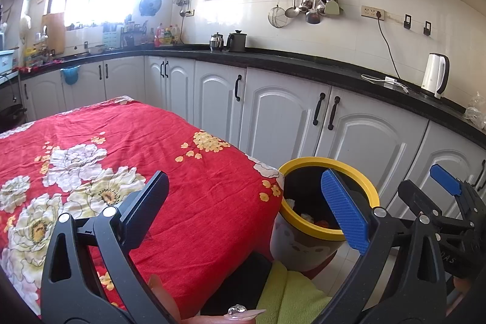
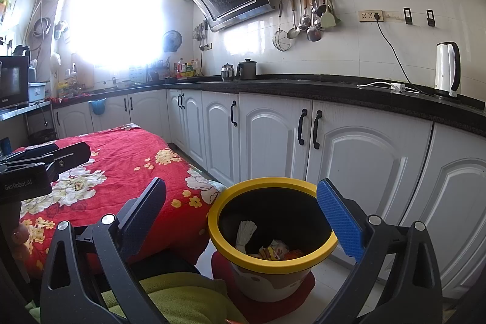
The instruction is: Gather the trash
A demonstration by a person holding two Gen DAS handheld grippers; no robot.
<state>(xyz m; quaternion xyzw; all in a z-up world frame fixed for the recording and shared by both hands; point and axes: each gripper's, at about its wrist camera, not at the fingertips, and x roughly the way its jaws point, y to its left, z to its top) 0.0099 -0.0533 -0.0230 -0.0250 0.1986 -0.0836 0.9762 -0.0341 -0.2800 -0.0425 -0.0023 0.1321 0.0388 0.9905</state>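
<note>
A bin with a yellow rim [image 1: 303,162] [image 2: 273,263] stands on the floor by the table's corner. It holds a white crumpled piece [image 2: 246,233] and orange and yellow wrappers [image 2: 278,251]. My left gripper [image 1: 247,205] hangs open and empty over the table's corner, its blue pad in front of the bin. Directly above the bin, my right gripper [image 2: 243,211] is open with nothing between its fingers. In the left wrist view the right gripper [image 1: 431,187] shows at the far right. The left gripper [image 2: 60,154] shows at the left of the right wrist view.
A table under a red floral cloth [image 1: 136,141] fills the left. White cabinets [image 2: 273,135] under a black counter [image 1: 303,63] run close behind the bin. A white kettle [image 2: 446,69] stands on the counter. The bin rests on a red base [image 2: 273,304]. A green sleeve [image 2: 182,293] is below.
</note>
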